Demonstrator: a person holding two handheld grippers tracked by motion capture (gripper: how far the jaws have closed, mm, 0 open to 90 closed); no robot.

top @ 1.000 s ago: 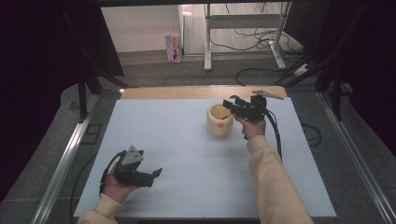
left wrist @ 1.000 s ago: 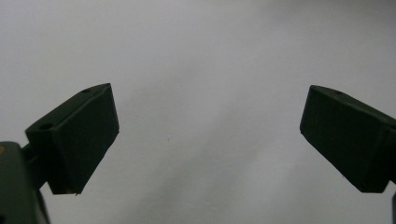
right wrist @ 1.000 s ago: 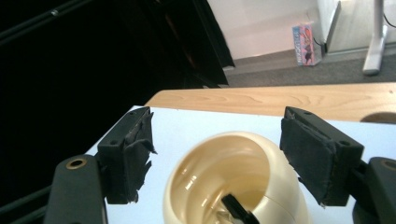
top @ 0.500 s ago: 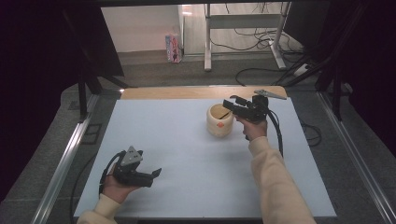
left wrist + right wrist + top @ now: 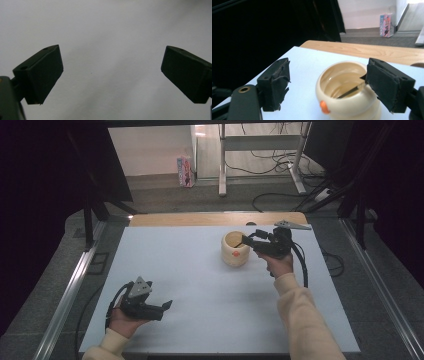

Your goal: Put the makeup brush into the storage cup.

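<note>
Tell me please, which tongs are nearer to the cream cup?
The right tongs are nearer, open at the cream cup, reaching over its rim. The left tongs are open too, far away near the table's front edge.

Left gripper [image 5: 112, 75], seen along its own two black jaws. The jaws stand wide apart, one at each side, with nothing between them. Each ends in a flat, wedge-shaped black pad [image 5: 43, 73] with small holes in its upper face. Beyond and between the jaws lies a plain pale grey-white table surface [image 5: 110, 32], bare and softly shaded.
</note>
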